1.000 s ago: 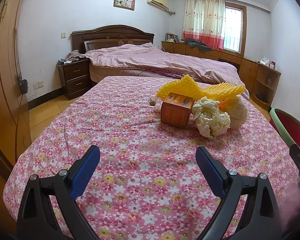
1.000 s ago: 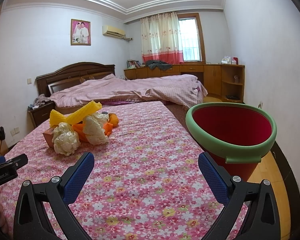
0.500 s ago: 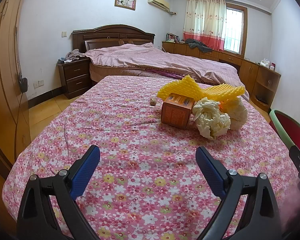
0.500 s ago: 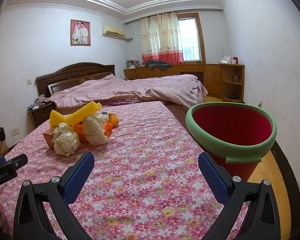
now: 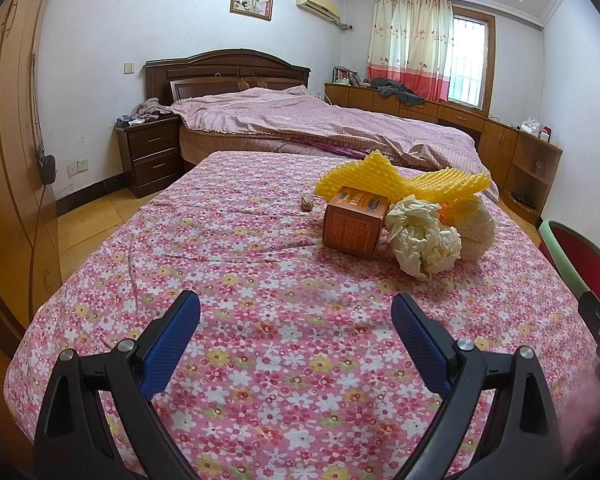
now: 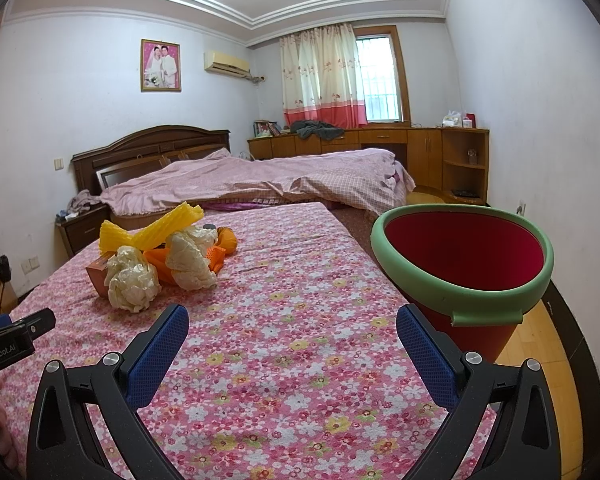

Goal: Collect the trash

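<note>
My left gripper (image 5: 296, 322) hangs spread wide and empty above the flowered bedspread (image 5: 236, 288). Ahead lies the trash: an orange box (image 5: 354, 222) touching crumpled paper (image 5: 422, 240) and yellow foam (image 5: 400, 180). My right gripper (image 6: 292, 334), equally spread, hovers beside the red bin (image 6: 464, 264).

The left gripper (image 5: 296, 320) hangs wide apart and empty over the floral bed (image 5: 228, 280). Well ahead sits a pile — an orange box (image 5: 354, 222) touching a crumpled paper wad (image 5: 422, 240), yellow foam netting (image 5: 396, 178) draped behind. A red bin (image 5: 584, 260) shows at the right edge.
</note>
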The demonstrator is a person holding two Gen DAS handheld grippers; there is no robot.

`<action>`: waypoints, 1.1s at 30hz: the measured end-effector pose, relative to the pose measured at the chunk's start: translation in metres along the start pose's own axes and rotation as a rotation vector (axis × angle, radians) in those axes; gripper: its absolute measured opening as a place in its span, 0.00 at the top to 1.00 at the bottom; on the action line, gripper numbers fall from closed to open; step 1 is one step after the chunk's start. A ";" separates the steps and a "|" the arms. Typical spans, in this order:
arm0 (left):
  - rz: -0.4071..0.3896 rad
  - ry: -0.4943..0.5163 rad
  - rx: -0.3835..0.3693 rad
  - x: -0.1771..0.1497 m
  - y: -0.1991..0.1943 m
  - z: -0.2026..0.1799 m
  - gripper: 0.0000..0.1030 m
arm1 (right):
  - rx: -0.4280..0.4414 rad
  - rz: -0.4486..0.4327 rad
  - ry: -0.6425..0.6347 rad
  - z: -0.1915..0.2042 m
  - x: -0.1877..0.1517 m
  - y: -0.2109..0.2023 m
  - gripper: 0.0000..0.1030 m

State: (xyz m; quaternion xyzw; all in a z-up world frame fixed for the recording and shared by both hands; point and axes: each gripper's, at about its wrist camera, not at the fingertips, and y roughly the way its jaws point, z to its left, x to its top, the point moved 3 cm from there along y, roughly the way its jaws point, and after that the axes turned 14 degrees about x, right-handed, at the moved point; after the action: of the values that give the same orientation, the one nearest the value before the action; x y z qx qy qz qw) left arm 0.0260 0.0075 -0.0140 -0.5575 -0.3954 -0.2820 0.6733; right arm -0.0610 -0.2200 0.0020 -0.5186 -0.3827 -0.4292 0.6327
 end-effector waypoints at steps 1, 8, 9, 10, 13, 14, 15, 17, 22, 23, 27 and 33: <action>0.000 0.000 0.000 0.000 0.000 0.000 0.07 | 0.000 0.000 0.000 0.000 0.000 0.000 0.00; 0.000 -0.001 0.000 0.000 0.000 0.001 0.07 | 0.000 0.000 0.002 0.000 0.000 0.000 0.00; 0.000 -0.001 -0.001 0.000 0.000 0.001 0.07 | 0.000 0.000 0.002 0.000 0.000 0.000 0.00; 0.000 -0.001 0.000 0.000 0.000 0.001 0.07 | 0.001 0.000 0.002 0.000 0.000 0.000 0.00; -0.001 -0.001 -0.001 0.000 0.000 0.001 0.07 | 0.000 0.000 0.001 0.000 0.000 0.000 0.00; -0.001 0.000 -0.001 0.000 0.000 0.001 0.07 | 0.001 0.000 0.001 0.000 0.000 0.000 0.00; -0.001 0.000 0.000 0.000 0.000 0.001 0.07 | 0.000 0.000 0.002 0.000 0.000 0.000 0.00; -0.001 -0.001 -0.001 0.000 0.000 0.001 0.07 | 0.001 0.000 0.002 0.000 0.000 0.001 0.00; -0.001 -0.002 0.000 -0.001 0.000 0.002 0.07 | 0.001 -0.001 0.002 -0.001 0.000 0.001 0.00; -0.001 -0.003 0.000 0.000 0.000 0.001 0.07 | 0.001 0.000 0.002 0.000 0.000 0.001 0.00; -0.001 -0.005 0.002 0.000 0.000 0.002 0.07 | 0.001 0.000 0.002 -0.001 0.000 0.002 0.00; -0.020 -0.016 0.010 0.000 -0.005 0.005 0.07 | 0.018 0.007 0.024 -0.002 0.000 0.000 0.00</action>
State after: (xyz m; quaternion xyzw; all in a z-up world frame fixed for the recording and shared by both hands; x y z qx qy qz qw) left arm 0.0211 0.0110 -0.0116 -0.5522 -0.4079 -0.2823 0.6701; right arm -0.0611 -0.2219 0.0017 -0.5091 -0.3772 -0.4295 0.6434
